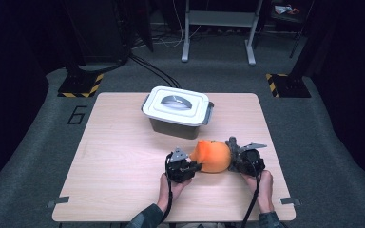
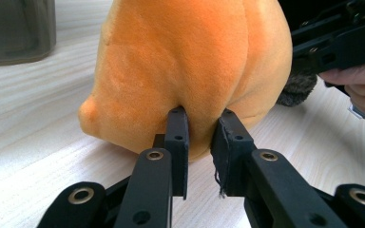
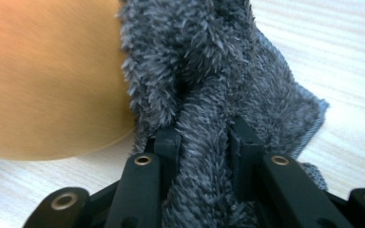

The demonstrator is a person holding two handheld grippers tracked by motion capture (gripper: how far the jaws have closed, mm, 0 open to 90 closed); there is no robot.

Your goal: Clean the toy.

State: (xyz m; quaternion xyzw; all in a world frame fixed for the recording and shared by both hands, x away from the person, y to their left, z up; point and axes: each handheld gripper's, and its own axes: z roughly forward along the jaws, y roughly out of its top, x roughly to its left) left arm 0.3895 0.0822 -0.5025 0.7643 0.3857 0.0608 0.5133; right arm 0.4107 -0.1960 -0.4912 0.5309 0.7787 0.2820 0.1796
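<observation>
High view: an orange plush toy [image 1: 213, 156] lies near the table's [image 1: 119, 156] front edge, between the left gripper [image 1: 194, 166] and the right gripper [image 1: 233, 151]; the lidded box [image 1: 177, 110] behind stands closed. Left gripper view: jaws nearly closed, pinching a fold of orange plush. Right gripper view: jaws clamped on a grey fuzzy cloth [image 3: 218, 95] touching the toy. Both grasps look secured; wiping or moving is likely left.

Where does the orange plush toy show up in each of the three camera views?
High view: orange plush toy lies near the table's front edge, between the two claws.
Left gripper view: it fills the upper middle, pinched by the left claw.
Right gripper view: it is blurred at left, beside the grey fuzzy cloth.
Shared landmark: the pale wooden table.
</observation>
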